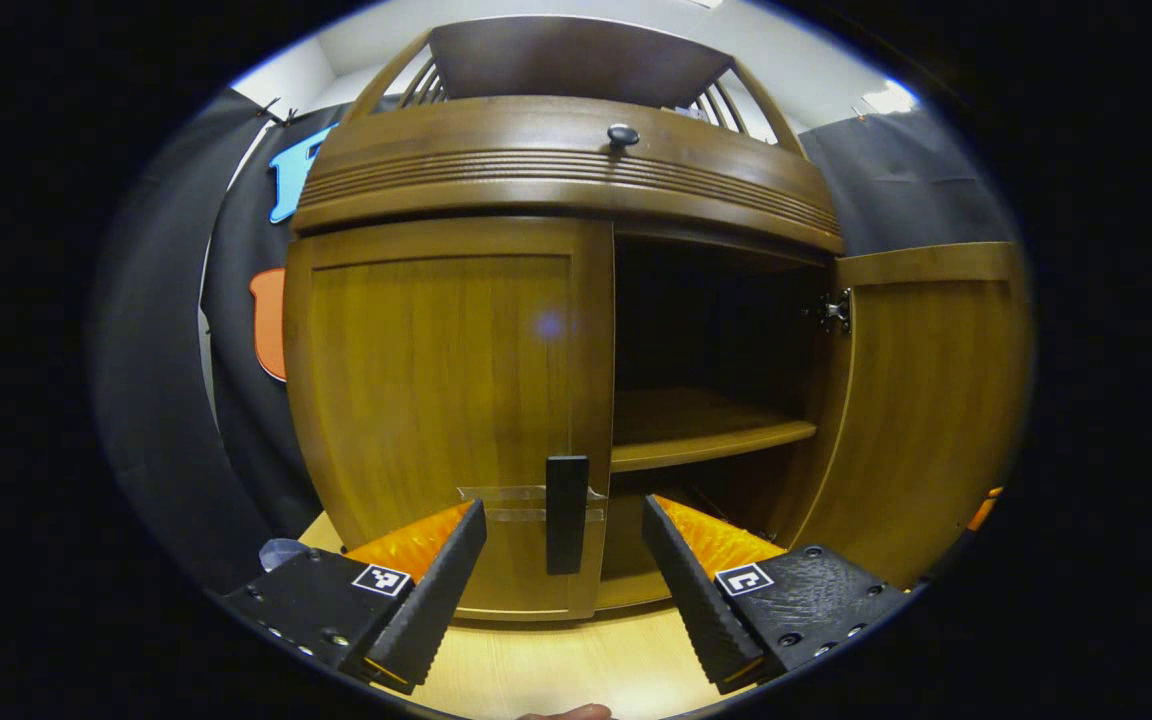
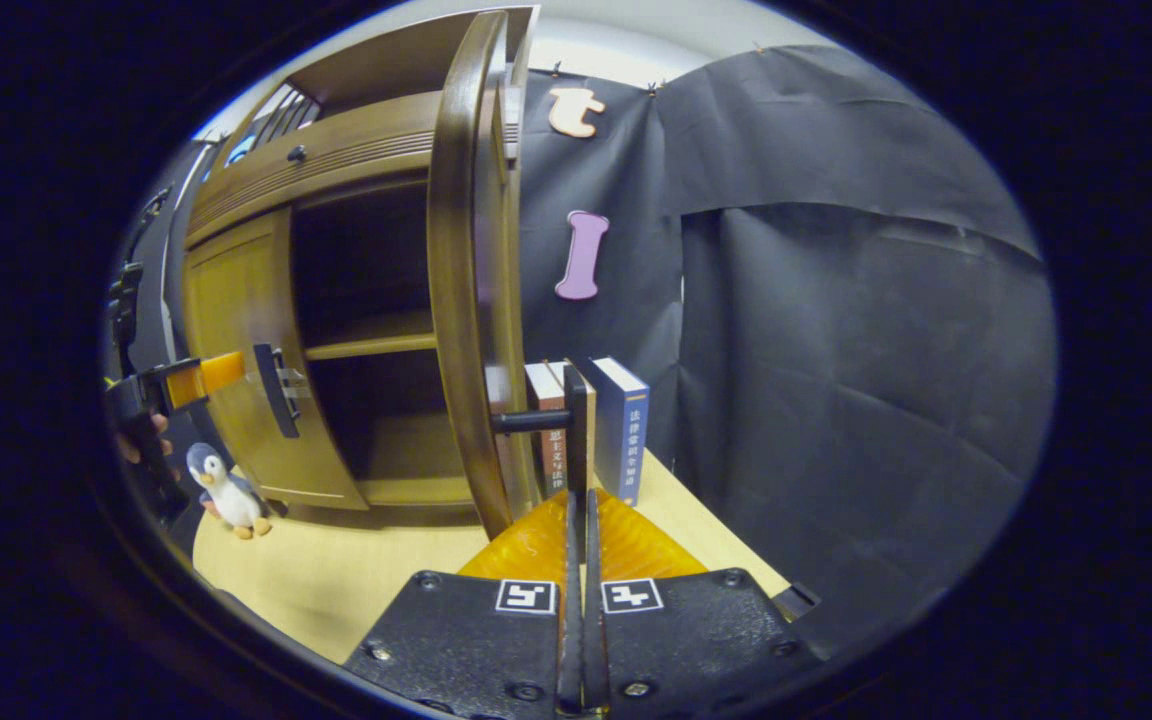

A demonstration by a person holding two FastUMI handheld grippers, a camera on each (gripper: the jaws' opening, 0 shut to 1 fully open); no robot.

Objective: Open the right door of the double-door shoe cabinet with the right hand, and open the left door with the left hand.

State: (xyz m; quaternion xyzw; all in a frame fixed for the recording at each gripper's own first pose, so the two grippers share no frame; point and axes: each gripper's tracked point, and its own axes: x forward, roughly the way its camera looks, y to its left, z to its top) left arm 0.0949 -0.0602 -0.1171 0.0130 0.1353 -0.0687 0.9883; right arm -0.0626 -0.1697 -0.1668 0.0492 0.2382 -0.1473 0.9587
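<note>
The wooden shoe cabinet (image 1: pixel 566 170) has its left door (image 1: pixel 436 380) closed and its right door (image 1: pixel 926 420) swung wide open. In the left gripper view my left gripper (image 1: pixel 564 512) is open, its fingers standing either side of the left door's black handle (image 1: pixel 566 515) without touching it. In the right gripper view my right gripper (image 2: pixel 579 495) is shut on the right door's black handle (image 2: pixel 574 425); that door (image 2: pixel 456 300) shows edge-on. The left gripper (image 2: pixel 201 375) appears far left by the left door's handle (image 2: pixel 276 390), held by a hand.
Inside the open half a shelf (image 1: pixel 706 430) crosses a dark interior. A drawer knob (image 1: pixel 622 135) sits above the doors. On the tabletop (image 2: pixel 336 570) stand a toy penguin (image 2: pixel 226 490) left of the cabinet and upright books (image 2: pixel 596 425) behind the open door.
</note>
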